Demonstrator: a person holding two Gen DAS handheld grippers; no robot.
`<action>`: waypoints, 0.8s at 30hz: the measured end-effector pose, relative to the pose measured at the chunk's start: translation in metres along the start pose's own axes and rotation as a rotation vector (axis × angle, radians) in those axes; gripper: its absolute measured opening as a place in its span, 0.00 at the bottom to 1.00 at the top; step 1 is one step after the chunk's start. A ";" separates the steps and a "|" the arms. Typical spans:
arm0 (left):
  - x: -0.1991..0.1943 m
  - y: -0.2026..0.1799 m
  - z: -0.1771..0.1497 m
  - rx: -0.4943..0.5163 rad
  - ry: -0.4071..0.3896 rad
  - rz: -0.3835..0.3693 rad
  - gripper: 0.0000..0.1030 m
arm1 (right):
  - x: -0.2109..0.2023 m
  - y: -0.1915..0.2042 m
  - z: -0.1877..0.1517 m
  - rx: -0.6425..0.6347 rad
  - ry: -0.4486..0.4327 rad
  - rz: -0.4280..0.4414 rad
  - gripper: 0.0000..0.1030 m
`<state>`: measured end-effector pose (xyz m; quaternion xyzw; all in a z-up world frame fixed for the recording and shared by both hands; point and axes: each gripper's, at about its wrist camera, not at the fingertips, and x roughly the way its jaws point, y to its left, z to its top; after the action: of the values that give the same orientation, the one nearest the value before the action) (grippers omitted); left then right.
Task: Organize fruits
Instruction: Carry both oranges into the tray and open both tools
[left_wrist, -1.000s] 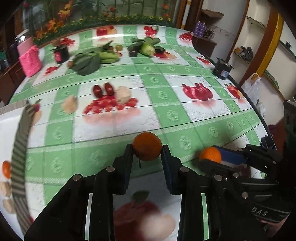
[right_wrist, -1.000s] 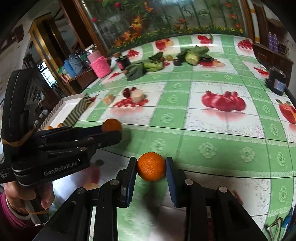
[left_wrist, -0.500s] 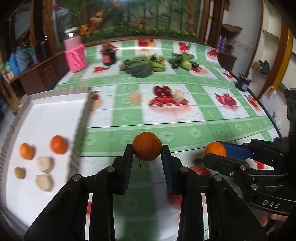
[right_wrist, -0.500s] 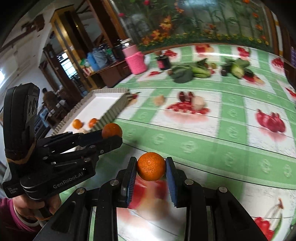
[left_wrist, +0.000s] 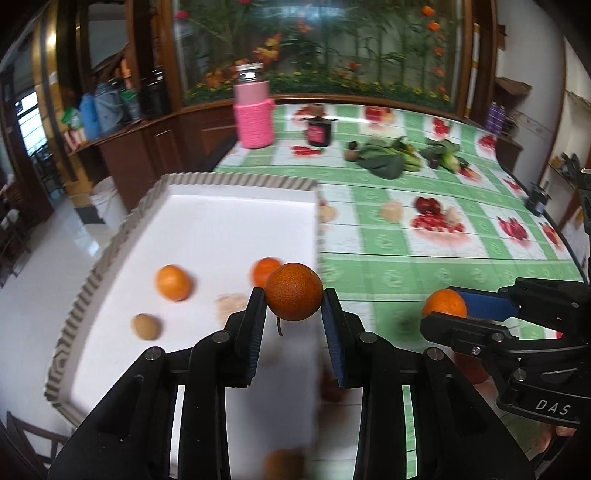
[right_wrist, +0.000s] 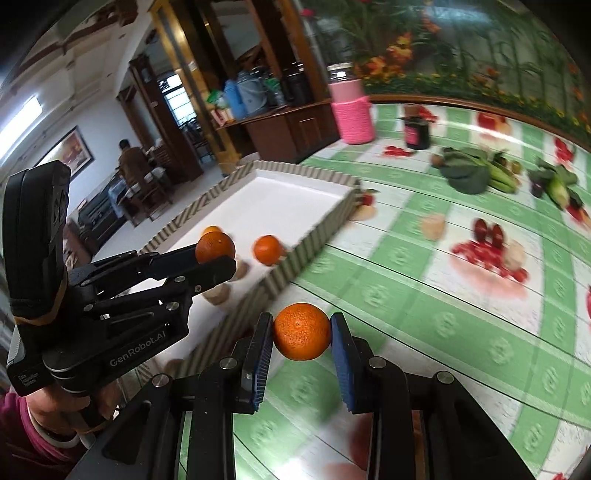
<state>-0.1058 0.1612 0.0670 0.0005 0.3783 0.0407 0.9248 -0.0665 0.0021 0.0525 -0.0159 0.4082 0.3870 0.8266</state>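
Left wrist view: left claw clamped on a round, dark orange fruit – above the white, corrugated-rimmed tray holding other small fruits.

Right wrist view: right claw gripping a bright round orange – over the green-checked desk, beside the tray's rim.

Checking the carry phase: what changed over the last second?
Both tools swung left across the tablecloth toward the white tray: the left tool now holds its orange over the tray; the right tool with its orange is just short of the rim. Nothing released; tray fruit unmoved.
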 end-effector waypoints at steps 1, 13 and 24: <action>-0.001 0.007 -0.002 -0.011 0.000 0.009 0.29 | 0.004 0.005 0.002 -0.011 0.004 0.007 0.29; -0.003 0.073 -0.023 -0.103 0.018 0.105 0.29 | 0.050 0.051 0.023 -0.104 0.066 0.063 0.29; 0.001 0.106 -0.042 -0.174 0.059 0.115 0.29 | 0.080 0.069 0.026 -0.147 0.132 0.074 0.29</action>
<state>-0.1428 0.2653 0.0394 -0.0592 0.3999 0.1263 0.9059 -0.0652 0.1095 0.0350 -0.0871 0.4325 0.4445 0.7796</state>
